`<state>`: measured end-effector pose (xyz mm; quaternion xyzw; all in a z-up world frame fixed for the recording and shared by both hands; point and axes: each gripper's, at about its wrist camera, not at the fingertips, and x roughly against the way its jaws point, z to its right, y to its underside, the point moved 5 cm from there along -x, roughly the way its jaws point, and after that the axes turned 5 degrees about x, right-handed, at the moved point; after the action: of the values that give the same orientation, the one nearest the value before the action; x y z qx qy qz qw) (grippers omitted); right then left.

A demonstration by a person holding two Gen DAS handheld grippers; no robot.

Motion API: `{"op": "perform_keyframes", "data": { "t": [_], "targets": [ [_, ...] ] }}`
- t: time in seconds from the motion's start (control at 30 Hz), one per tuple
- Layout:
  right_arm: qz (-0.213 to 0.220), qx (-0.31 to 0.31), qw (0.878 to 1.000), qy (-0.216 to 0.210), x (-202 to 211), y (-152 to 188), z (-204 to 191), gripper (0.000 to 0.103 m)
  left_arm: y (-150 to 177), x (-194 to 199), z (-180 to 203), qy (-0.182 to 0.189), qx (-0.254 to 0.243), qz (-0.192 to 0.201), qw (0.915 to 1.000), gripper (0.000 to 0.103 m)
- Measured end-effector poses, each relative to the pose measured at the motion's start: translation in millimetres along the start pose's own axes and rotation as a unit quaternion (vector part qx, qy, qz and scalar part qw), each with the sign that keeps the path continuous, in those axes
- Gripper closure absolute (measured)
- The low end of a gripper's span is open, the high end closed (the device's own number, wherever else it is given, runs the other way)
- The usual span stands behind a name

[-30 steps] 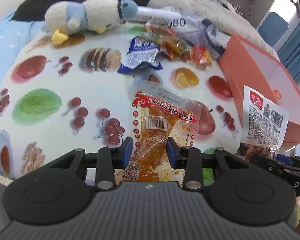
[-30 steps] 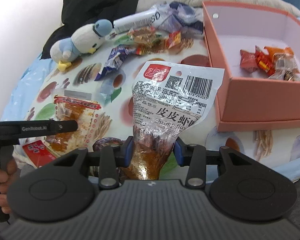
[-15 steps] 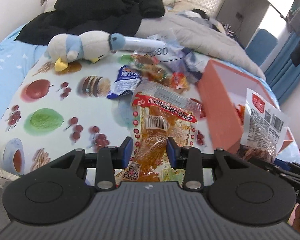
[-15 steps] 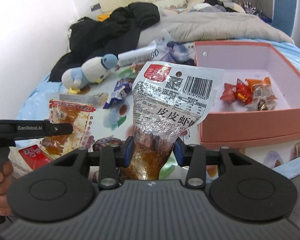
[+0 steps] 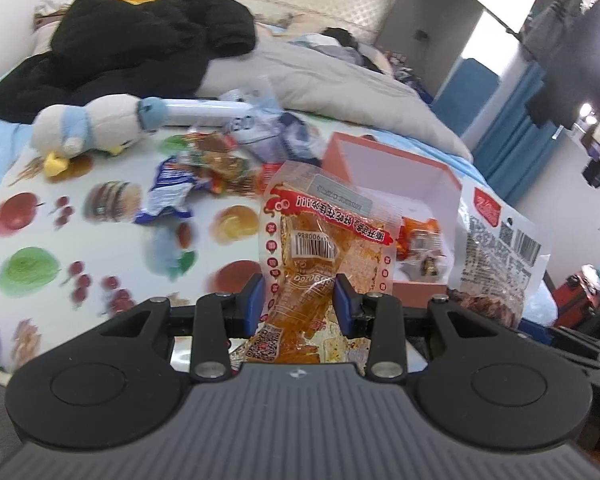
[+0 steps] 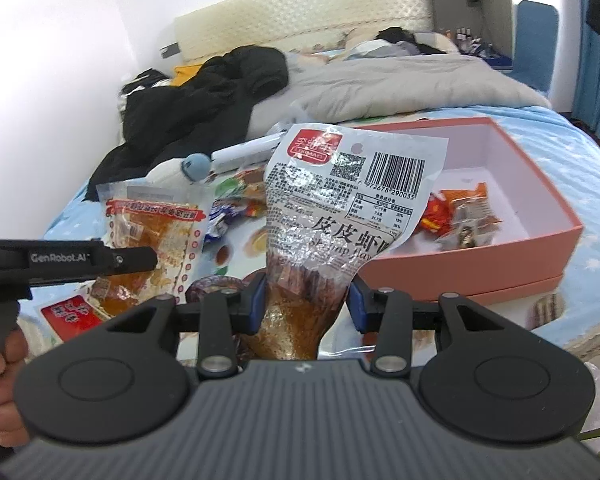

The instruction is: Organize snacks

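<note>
My left gripper (image 5: 299, 300) is shut on a clear packet of orange snack strips (image 5: 324, 248) with a red banner, lifted above the fruit-print cloth (image 5: 100, 240). My right gripper (image 6: 306, 304) is shut on a white and silver shrimp snack bag (image 6: 340, 200) with a barcode, also held in the air. The same bag (image 5: 496, 252) shows at the right of the left wrist view, and the orange packet (image 6: 152, 236) at the left of the right wrist view. A pink open box (image 6: 540, 216) holds several small red and orange packets (image 6: 460, 216) beyond both grippers.
More loose snack packets (image 5: 204, 172) lie piled on the cloth near a plush penguin (image 5: 92, 128) and a white tube (image 5: 204, 112). A black coat (image 5: 132, 48) and a grey duvet (image 6: 420, 80) cover the bed behind. A hand (image 6: 0, 384) grips the left tool's handle.
Both grippers have risen with their packets and tipped up, so more of the bed and room shows. The pink box now lies behind the held packets in both views.
</note>
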<state>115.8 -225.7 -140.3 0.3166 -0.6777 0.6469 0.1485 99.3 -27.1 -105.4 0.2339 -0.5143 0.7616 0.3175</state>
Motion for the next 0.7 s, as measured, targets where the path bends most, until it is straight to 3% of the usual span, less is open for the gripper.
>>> {"op": "perform_keyframes", "data": {
  "t": [0.4,0.7],
  "targets": [
    [0.009,-0.032,0.999,0.044,10,-5,50,0.059,-12,-43,72,0.051,-0.044,-0.035,0.9971,0.061],
    [0.002,-0.049,0.997,0.052,-12,-22,90,0.059,-41,-101,114,0.060,-0.073,-0.055,0.9941,0.061]
  ]
}}
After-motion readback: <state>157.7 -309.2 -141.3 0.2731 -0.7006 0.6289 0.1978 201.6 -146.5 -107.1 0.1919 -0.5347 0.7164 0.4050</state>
